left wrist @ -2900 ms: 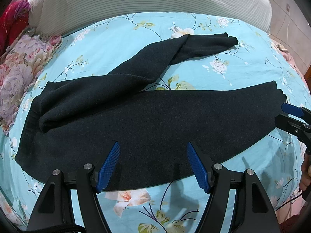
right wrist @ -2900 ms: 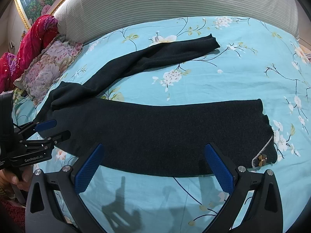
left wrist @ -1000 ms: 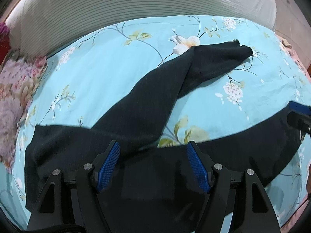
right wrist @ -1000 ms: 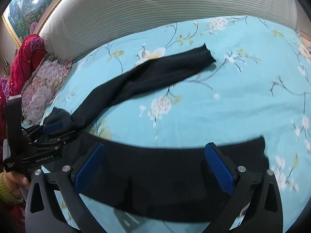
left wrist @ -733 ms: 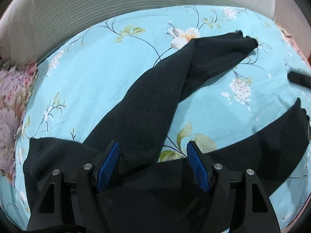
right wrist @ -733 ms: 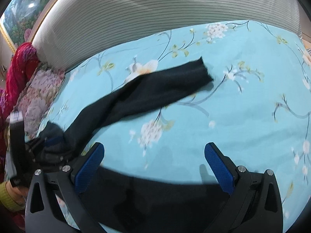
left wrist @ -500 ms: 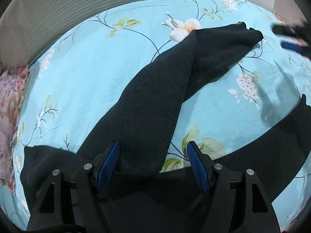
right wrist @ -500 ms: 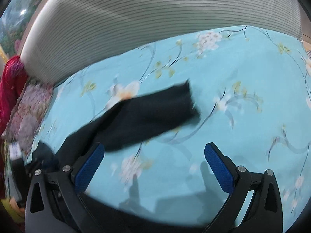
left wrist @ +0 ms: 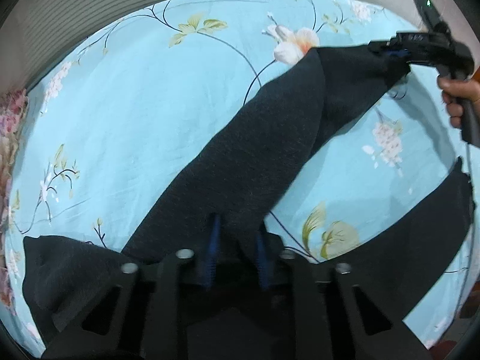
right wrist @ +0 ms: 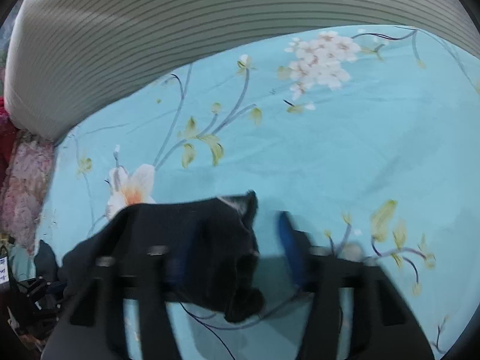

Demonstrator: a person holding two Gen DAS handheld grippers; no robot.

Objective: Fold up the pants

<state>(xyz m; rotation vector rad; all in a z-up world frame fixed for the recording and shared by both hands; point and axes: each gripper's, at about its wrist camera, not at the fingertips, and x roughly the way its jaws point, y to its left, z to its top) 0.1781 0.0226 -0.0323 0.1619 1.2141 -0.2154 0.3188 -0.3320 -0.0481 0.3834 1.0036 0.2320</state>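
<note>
1. Right under our left gripper (left wrist: 235, 252), the blue fingers (left wrist: 213, 249) stand narrow and pinch a ridge of dark cloth where the upper leg of the pants (left wrist: 255, 156) leaves the seat.

2. Just beyond that pinch, the pants lie spread on the floral bedsheet (left wrist: 135, 90): the waist end bunches at the lower left, the lower leg (left wrist: 420, 234) runs off to the right along the near edge, and the upper leg slants away up and to the right with one lengthwise crease.

3. Farther out, our right gripper (right wrist: 240, 258) sits at the upper leg's cuff (right wrist: 216, 210). The picture is smeared; the cloth lies between the pads, yet a gap shows beside the right pad (right wrist: 289, 249), so we cannot tell whether it has closed on the cuff.

4. At the back, the striped headboard (right wrist: 210, 30) borders the sheet.

5. We judge the fabric soft, limp and fairly light, a fuzzy knit that drapes and sags between two holds, and not slippery. It should be taken at its ends, cuff and crotch, so the leg hangs taut enough to lay over its twin. A hold on only one layer at the cuff could let the leg twist.
</note>
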